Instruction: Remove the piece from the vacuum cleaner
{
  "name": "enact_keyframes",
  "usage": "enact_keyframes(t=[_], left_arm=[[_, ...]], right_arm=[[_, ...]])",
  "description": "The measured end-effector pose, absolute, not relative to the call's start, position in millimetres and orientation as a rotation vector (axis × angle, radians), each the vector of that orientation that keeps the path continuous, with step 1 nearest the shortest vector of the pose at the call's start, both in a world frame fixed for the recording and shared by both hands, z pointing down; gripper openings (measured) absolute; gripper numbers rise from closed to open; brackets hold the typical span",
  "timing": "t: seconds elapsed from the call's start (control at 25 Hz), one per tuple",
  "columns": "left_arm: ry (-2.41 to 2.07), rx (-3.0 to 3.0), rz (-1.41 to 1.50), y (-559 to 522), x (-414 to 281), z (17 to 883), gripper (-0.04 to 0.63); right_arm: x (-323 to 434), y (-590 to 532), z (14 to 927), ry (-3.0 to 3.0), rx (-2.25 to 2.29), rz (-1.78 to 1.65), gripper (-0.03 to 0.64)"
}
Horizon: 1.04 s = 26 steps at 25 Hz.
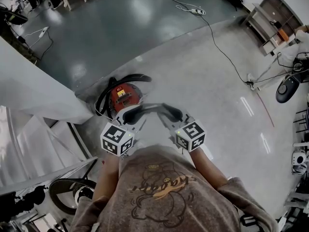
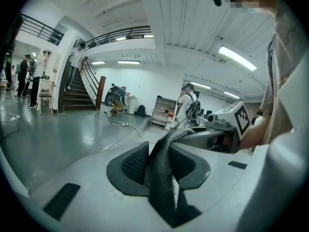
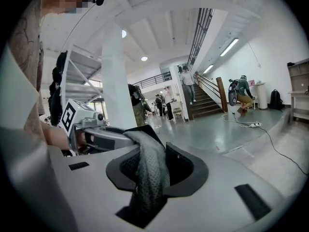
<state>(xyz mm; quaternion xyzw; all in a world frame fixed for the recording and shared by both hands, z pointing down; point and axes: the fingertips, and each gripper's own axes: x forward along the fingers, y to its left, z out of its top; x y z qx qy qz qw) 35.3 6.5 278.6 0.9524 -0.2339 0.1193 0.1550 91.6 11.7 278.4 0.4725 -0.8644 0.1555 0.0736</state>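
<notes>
Both grippers hold one dark grey mesh piece (image 1: 150,108) between them, in the air above the floor. The left gripper (image 1: 130,116) is shut on one end, the right gripper (image 1: 170,114) on the other. In the left gripper view the mesh piece (image 2: 163,187) is pinched in the left gripper (image 2: 159,164) and runs across to the right gripper (image 2: 227,124). The right gripper view mirrors this: the mesh piece (image 3: 150,178) sits clamped in the right gripper (image 3: 152,164), with the left gripper (image 3: 84,125) beyond. The red vacuum cleaner (image 1: 124,96) stands on the floor just past the grippers, ringed by its black hose (image 1: 107,94).
A white staircase structure (image 1: 38,129) rises at my left. A cable with a power strip (image 1: 197,11) crosses the floor ahead. Shelving (image 1: 273,21) and equipment (image 1: 288,86) line the right side. Several people stand in the background by the stairs (image 3: 203,98).
</notes>
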Motion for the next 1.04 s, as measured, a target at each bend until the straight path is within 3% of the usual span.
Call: enact_keyframes(t=[1.04], left_arm=[[-0.696,2.675,0.332,19.2,29.3,288.1,0.104]], right_arm=[[85.8,27.0,289.4,-2.585,1.396,0.526,0.086]])
